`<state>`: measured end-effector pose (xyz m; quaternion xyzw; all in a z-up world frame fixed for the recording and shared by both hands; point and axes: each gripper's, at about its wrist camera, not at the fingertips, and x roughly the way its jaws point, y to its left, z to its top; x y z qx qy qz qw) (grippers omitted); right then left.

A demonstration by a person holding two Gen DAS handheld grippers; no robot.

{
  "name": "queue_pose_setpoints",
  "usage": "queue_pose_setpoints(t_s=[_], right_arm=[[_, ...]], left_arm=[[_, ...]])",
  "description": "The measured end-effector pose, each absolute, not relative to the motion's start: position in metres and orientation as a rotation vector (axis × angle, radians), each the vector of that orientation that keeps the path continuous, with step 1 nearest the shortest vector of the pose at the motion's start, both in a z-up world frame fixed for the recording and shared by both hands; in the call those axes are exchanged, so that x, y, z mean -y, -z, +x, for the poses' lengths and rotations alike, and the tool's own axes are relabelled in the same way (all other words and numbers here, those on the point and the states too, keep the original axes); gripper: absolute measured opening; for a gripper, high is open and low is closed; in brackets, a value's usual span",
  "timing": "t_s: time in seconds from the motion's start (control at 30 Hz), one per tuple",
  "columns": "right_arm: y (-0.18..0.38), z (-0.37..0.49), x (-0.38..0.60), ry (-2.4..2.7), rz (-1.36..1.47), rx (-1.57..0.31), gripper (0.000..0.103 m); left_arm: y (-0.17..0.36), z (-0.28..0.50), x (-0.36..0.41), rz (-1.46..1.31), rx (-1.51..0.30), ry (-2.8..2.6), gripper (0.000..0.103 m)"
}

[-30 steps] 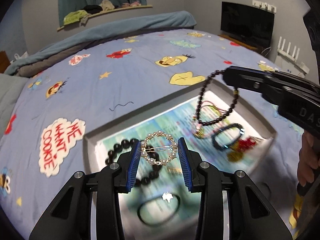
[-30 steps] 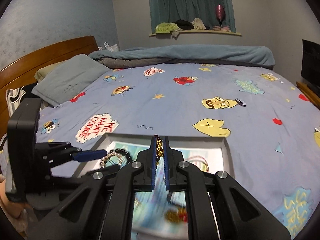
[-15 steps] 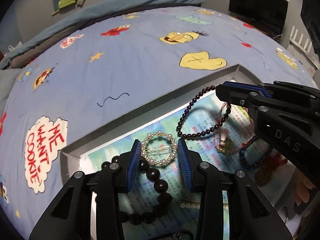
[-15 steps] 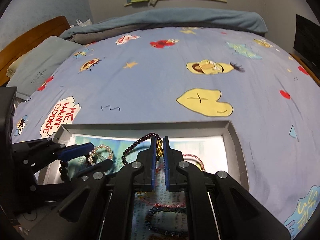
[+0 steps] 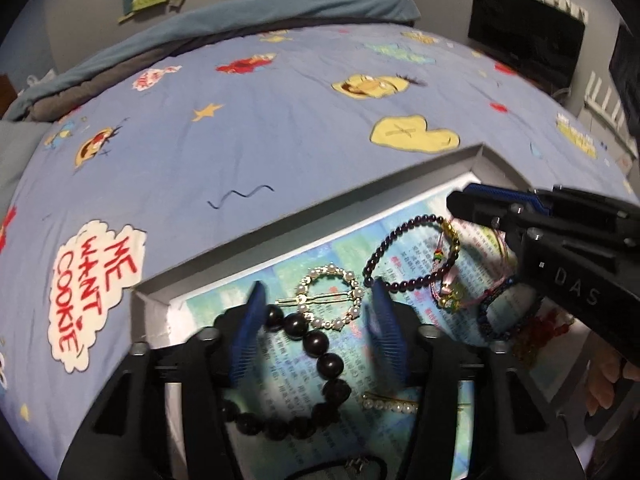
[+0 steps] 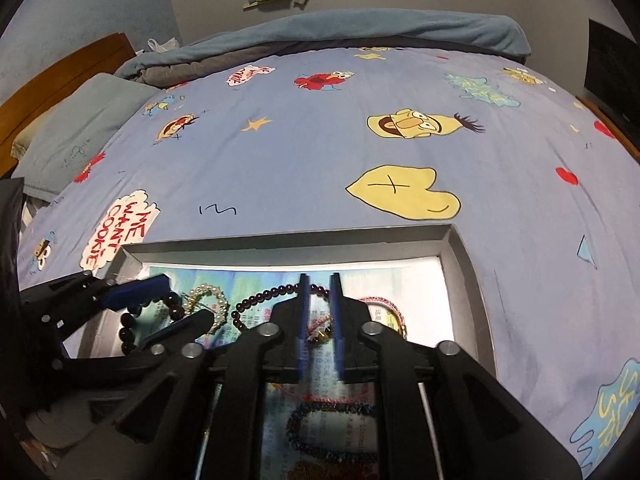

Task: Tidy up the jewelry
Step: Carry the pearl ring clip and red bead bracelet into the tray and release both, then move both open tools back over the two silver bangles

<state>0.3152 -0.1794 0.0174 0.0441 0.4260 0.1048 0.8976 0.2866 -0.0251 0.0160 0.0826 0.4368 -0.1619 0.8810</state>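
Observation:
A grey tray (image 5: 320,208) lined with printed paper lies on the bed and holds the jewelry. My left gripper (image 5: 318,300) is open, its blue pads either side of a pearl ring hair clip (image 5: 330,298) that lies in the tray. My right gripper (image 6: 319,284) is open just above a dark purple bead bracelet (image 5: 408,256), which lies flat on the paper; this bracelet also shows in the right wrist view (image 6: 260,300). A large black bead bracelet (image 5: 316,344) lies under the left gripper. Pink and dark blue bracelets (image 5: 492,312) lie to the right.
The tray sits on a blue cartoon-print bedsheet (image 6: 320,152). A pearl bar clip (image 5: 390,404) and a black hair tie (image 5: 352,468) lie nearer in the tray. A pillow (image 6: 80,136) and wooden headboard are far left; a TV (image 5: 524,48) stands far right.
Both grippers lowered into the tray and opened. The pearl clip left the left gripper and the purple bead bracelet left the right gripper; both now lie on the paper.

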Motion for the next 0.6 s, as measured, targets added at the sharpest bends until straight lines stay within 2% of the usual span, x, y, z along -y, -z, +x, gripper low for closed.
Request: queue_pose_setpoints(t_s=[0.07,0.13,0.23,0.3,0.37,0.6], right_arm=[[-0.02,0.312,0.182,-0.221,0.111,-0.878,0.032],[-0.024,0.309,0.182,-0.216,0.103,-0.868,0.032],[-0.032,0.299,0.184,-0.216,0.098,-0.853,0.034],[-0.036,0.291,0.187,-0.217,0.098,-0.847,0.042],[-0.04,0.282,0.189,-0.217,0.092,-0.844,0.044],[-0.055,0.247,0.2,-0.237,0.083,-0.824,0.066]], left_arm=[[-0.019,0.282,0.021,0.163,-0.899,0.337,0.064],[-0.022,0.278,0.016,0.152,-0.896,0.332,0.064],[-0.028,0.268,0.007,0.133,-0.878,0.315,0.071],[-0.033,0.261,-0.001,0.107,-0.863,0.307,0.078],[-0.038,0.255,-0.007,0.085,-0.859,0.307,0.08],[-0.053,0.222,-0.019,0.096,-0.828,0.286,0.09]])
